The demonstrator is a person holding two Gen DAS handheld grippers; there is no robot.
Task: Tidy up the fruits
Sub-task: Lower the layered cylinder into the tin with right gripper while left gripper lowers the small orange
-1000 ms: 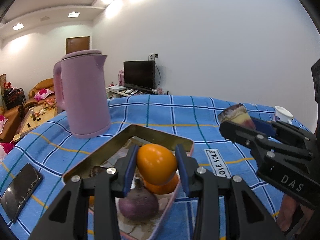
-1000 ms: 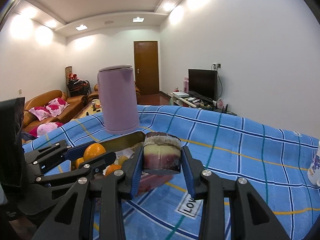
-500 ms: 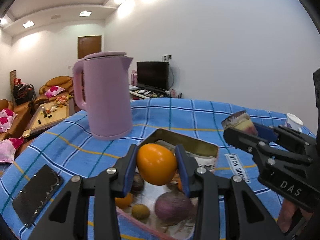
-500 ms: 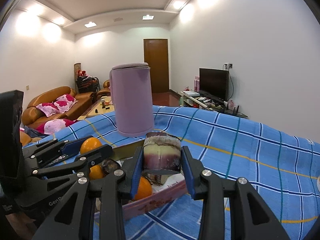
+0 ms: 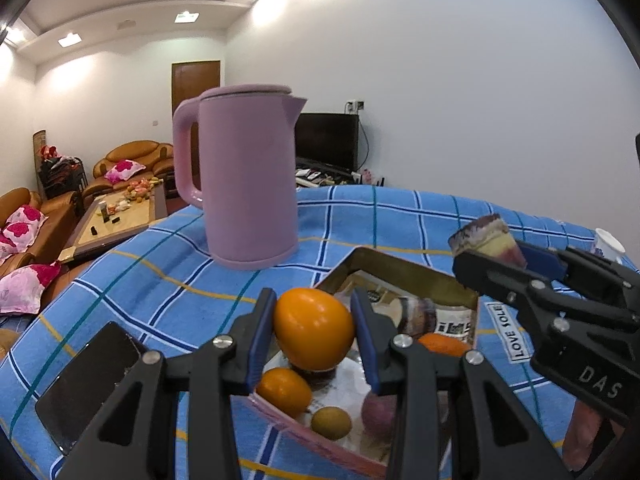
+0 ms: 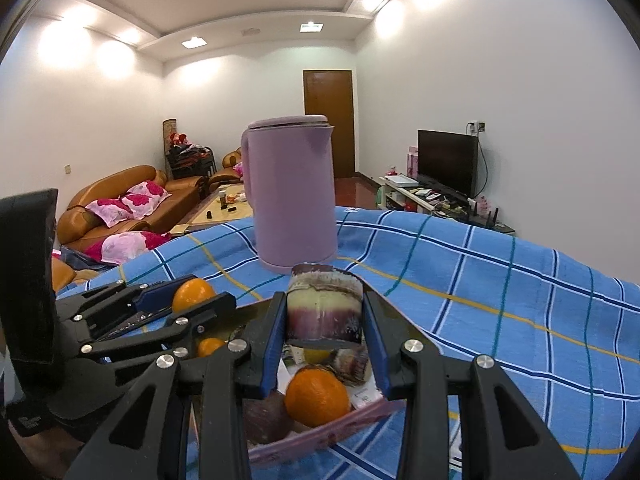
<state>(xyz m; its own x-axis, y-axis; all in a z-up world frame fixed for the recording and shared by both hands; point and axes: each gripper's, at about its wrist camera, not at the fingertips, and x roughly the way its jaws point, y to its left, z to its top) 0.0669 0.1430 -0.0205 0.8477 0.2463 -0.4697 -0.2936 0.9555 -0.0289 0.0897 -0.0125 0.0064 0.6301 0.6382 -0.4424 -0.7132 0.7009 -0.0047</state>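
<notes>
Gripping an orange (image 5: 314, 330) between its blue pads, the left gripper (image 5: 314, 336) hung above the near end of a pink-rimmed tray (image 5: 304, 424) on a blue plaid tablecloth (image 5: 160, 280). The right gripper (image 6: 325, 320) was pinched on a short cut piece of sugarcane (image 6: 324, 306), purple-skinned with a pale band, held upright over the same tray; in the left wrist view that gripper (image 5: 486, 258) stood to the right of the tray, the cane piece (image 5: 486, 240) at its tip.

In the tray lay a smaller orange (image 5: 284, 390), a small brownish-green round fruit (image 5: 331, 422), a purple fruit (image 5: 378, 416), another orange (image 5: 442, 346) and a second cane section (image 5: 418, 316), on printed paper. A pink electric kettle (image 5: 246, 180) stood just beyond the tray's far corner. A dark phone (image 5: 86, 386) lay flat on the cloth to the left of the tray. A white cup (image 5: 606, 242) showed at the far right.
</notes>
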